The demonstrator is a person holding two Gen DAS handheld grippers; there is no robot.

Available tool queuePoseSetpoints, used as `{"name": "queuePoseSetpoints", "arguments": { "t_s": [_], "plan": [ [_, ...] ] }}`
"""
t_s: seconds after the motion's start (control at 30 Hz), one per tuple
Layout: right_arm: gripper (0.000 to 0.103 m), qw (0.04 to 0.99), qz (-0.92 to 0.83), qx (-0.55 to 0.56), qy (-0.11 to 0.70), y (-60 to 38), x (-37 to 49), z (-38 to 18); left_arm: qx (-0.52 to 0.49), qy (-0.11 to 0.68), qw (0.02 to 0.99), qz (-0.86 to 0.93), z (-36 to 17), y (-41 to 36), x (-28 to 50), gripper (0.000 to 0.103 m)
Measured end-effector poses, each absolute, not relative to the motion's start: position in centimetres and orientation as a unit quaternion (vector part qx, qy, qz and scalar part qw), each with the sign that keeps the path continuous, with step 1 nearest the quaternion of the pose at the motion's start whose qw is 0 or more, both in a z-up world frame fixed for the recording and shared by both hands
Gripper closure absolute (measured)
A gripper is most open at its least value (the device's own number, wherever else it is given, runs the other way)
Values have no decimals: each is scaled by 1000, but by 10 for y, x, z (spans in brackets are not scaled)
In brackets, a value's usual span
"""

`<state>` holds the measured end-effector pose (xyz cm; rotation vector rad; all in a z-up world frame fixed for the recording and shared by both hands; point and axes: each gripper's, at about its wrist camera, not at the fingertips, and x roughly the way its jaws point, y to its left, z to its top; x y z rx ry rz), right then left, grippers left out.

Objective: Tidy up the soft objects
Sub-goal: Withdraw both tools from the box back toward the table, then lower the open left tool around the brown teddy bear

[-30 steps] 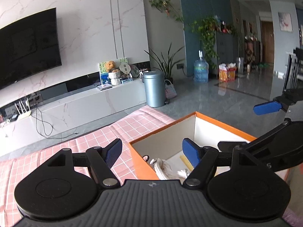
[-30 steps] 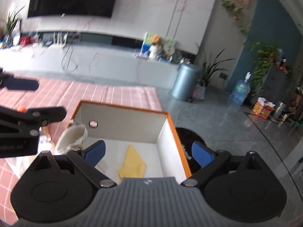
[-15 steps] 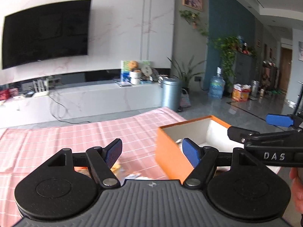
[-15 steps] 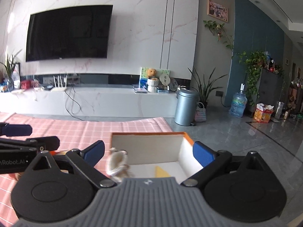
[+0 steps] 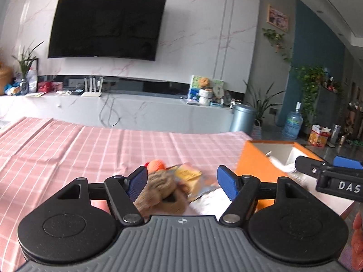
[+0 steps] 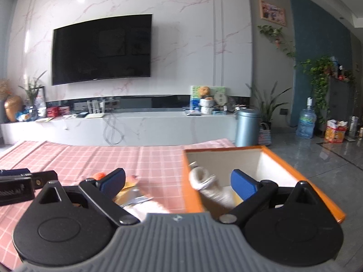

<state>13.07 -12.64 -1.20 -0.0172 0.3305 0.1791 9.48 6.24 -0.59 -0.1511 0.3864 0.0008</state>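
An orange box (image 6: pixel 192 195) with white inside stands on the pink checked tablecloth (image 5: pixel 68 149); it shows at the right of the left wrist view (image 5: pixel 251 165). A white rolled cloth (image 6: pixel 208 185) leans on its near left wall. A pile of soft things lies left of the box: a brown knitted item (image 5: pixel 158 190), an orange ball (image 5: pixel 156 165), a yellow piece (image 5: pixel 187 173). My left gripper (image 5: pixel 181 183) is open and empty above the pile. My right gripper (image 6: pixel 178 182) is open and empty, straddling the box's left wall.
A white TV bench (image 5: pixel 136 111) with a router, toys and cables runs behind the table, under a wall TV (image 5: pixel 104 27). A grey bin (image 6: pixel 247 127), plants and a water jug (image 6: pixel 306 124) stand on the floor to the right.
Both grippers have swung left and tilted up away from the box interior. The left one moved from over the box to above the pile on the cloth.
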Motion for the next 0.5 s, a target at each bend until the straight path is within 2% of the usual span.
{"name": "queuePoseSetpoints", "arguments": {
  "t_s": [0.5],
  "plan": [
    [5, 965, 151, -85, 196, -82, 122, -52, -96, 235, 967, 30, -47, 99, 70, 33]
  ]
}}
